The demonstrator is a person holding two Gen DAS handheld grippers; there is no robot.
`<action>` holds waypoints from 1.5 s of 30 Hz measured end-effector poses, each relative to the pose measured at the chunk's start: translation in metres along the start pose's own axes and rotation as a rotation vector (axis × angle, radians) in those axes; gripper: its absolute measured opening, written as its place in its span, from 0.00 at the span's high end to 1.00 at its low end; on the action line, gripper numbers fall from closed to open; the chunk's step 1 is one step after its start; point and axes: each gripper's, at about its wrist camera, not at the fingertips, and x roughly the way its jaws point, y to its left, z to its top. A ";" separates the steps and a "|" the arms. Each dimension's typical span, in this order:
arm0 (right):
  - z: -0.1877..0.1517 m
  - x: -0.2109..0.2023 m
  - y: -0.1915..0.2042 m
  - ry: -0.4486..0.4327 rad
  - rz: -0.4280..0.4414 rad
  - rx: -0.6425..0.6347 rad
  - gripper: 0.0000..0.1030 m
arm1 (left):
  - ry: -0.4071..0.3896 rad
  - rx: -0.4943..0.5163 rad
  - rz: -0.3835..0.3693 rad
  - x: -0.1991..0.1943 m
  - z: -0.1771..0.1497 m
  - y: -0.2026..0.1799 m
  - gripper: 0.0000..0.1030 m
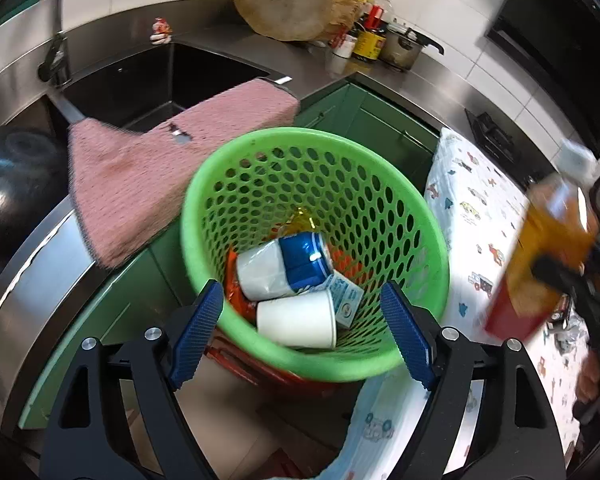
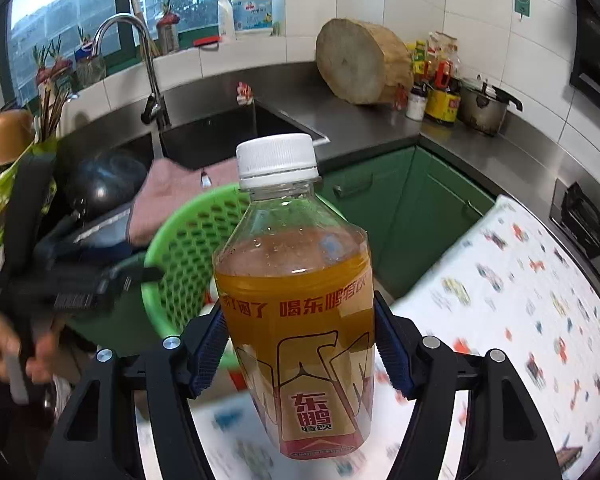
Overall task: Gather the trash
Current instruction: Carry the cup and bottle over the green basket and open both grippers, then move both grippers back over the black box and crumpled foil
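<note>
The right gripper (image 2: 300, 350) clamps the bottle (image 2: 296, 320) just right of the basket (image 1: 384, 216). The left gripper (image 1: 306, 330) gapes wide over the basket, holding nothing.

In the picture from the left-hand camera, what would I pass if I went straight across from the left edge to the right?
Black wok → pink cloth → green basket → patterned tablecloth → orange drink bottle, gripped by the right gripper.
</note>
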 end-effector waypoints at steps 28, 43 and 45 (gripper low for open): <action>0.013 -0.013 0.005 -0.081 0.010 0.082 0.25 | -0.003 -0.004 -0.026 -0.015 -0.018 -0.002 0.22; -0.106 -0.114 -0.075 -0.061 -0.173 0.234 0.14 | 0.017 0.128 -0.124 -0.018 -0.033 -0.093 0.22; -0.123 -0.126 -0.091 -0.051 -0.204 0.255 0.14 | 0.021 0.155 -0.137 -0.018 -0.036 -0.110 0.22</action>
